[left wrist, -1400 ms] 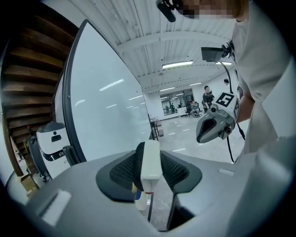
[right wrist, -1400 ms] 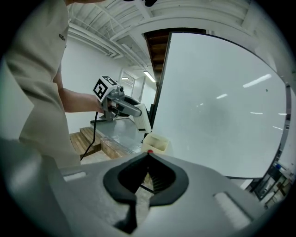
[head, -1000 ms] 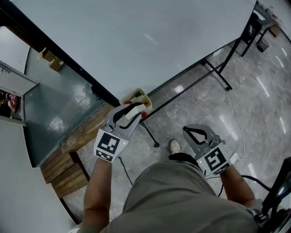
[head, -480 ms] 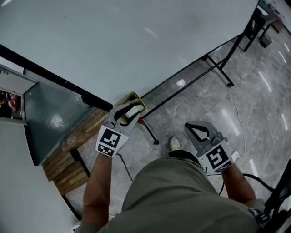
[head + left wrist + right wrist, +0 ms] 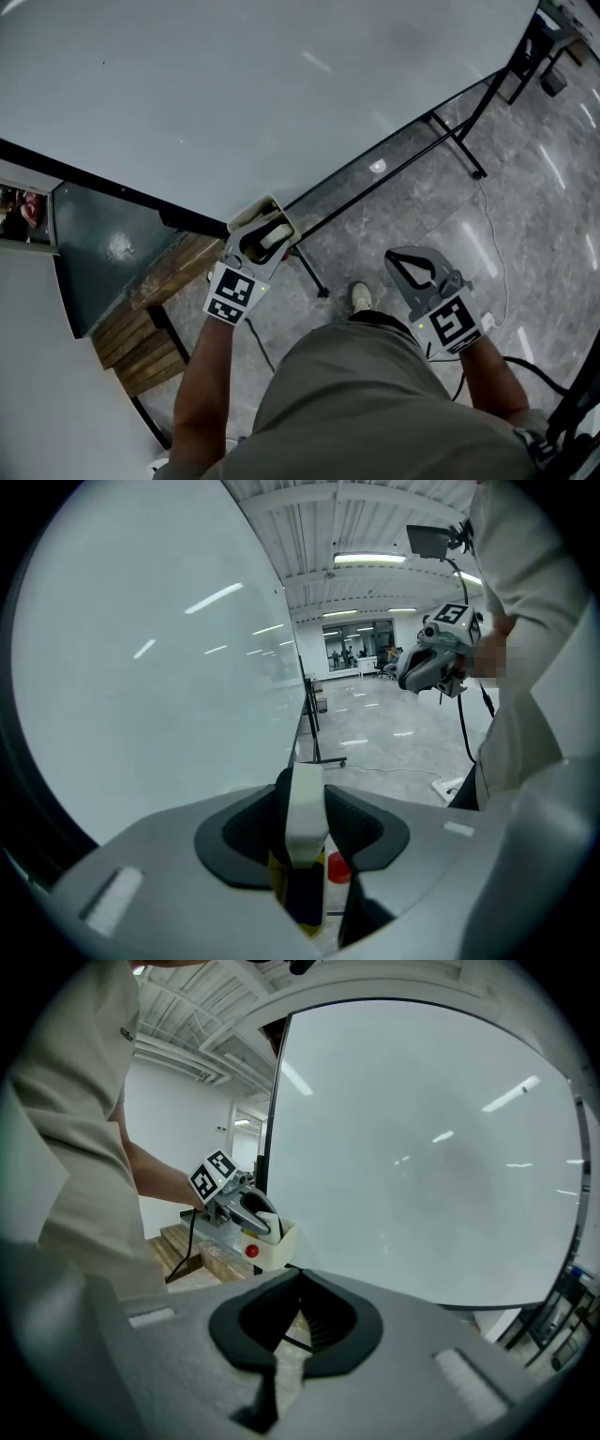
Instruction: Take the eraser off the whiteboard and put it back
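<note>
My left gripper (image 5: 265, 237) is shut on the white eraser (image 5: 275, 233), a white block with a dark felt underside (image 5: 305, 897). It holds the eraser upright just over the cream holder box (image 5: 250, 209) that hangs at the whiteboard's (image 5: 262, 84) bottom edge. In the left gripper view the eraser (image 5: 306, 803) stands on edge between the pads, with the yellowish box (image 5: 276, 878) and a red knob (image 5: 338, 869) below it. My right gripper (image 5: 413, 270) is shut and empty, low at the right and well away from the board. The right gripper view shows the left gripper (image 5: 246, 1206) at the box (image 5: 279, 1244).
The whiteboard stands on a black wheeled frame (image 5: 450, 141) over a grey marble floor (image 5: 412, 216). Wooden pallets (image 5: 141, 328) lie at the left under the board. A white cable (image 5: 487, 244) runs across the floor at the right. The person's shoe (image 5: 360, 299) shows below.
My left gripper has sunk with the eraser, down and in toward the holder box. The right gripper has shifted slightly and stays shut.
</note>
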Demonstrator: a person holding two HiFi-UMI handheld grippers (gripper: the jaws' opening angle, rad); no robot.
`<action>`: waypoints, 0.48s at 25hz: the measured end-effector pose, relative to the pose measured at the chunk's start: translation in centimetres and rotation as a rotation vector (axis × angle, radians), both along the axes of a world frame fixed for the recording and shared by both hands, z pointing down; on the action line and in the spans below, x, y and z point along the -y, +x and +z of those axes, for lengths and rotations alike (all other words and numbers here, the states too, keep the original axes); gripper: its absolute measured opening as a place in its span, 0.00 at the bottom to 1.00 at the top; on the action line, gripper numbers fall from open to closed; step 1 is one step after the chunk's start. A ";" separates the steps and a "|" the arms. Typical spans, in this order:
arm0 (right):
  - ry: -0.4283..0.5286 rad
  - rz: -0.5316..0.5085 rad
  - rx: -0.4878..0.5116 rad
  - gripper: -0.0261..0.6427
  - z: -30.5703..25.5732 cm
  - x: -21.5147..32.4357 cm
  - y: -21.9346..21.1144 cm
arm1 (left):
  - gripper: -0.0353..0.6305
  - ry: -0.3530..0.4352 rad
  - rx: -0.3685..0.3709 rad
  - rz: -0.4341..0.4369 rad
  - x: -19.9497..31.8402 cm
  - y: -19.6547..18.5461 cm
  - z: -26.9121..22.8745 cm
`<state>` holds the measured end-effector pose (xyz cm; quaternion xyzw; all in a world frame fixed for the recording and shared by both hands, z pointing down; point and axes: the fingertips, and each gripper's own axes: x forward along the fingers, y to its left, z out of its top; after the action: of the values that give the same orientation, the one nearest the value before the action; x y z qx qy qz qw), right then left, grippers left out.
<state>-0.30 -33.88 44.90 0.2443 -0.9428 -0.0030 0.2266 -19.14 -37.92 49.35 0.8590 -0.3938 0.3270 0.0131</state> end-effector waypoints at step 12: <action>-0.006 -0.039 0.013 0.04 0.5 3.0 0.4 | 0.30 -0.037 0.131 -0.018 0.2 0.5 1.5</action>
<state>0.12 -36.92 45.45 0.2254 -0.9488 -0.0028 0.2211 -18.61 -38.15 50.87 0.8317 -0.3954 0.3898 0.0060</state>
